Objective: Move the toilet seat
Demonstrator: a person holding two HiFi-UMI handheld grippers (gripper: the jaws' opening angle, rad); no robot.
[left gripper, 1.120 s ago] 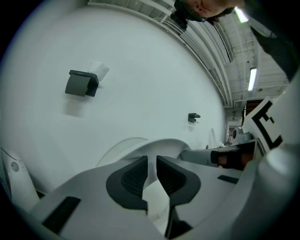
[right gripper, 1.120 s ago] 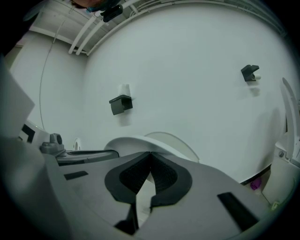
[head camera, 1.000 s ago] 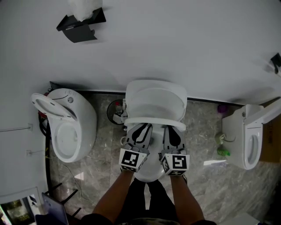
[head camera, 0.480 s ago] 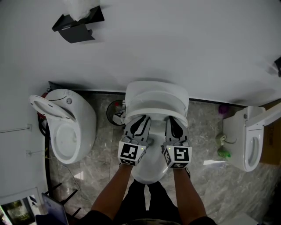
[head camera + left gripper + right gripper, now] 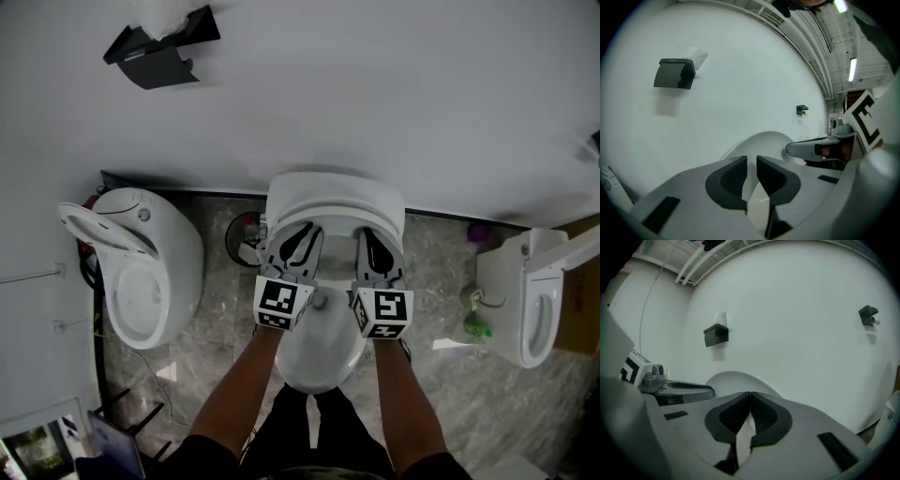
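Note:
A white toilet stands in the middle of the head view. Its lid and seat are tipped up near the wall, above the bowl. Both grippers lie side by side against the raised lid. The left gripper has its pads a narrow slit apart, and I see nothing between them. In the left gripper view the left gripper faces the lid's white curve. The right gripper is shut, its pads touching with nothing between them. The right gripper also points at the lid.
A second white toilet with its seat up stands at the left, and a third at the right. A black dispenser hangs on the white wall. A dark round container sits left of the middle toilet. The floor is grey marble.
Both grippers have moved toward the wall together, and the lid and seat have swung further up toward it. More of the bowl shows below the grippers.

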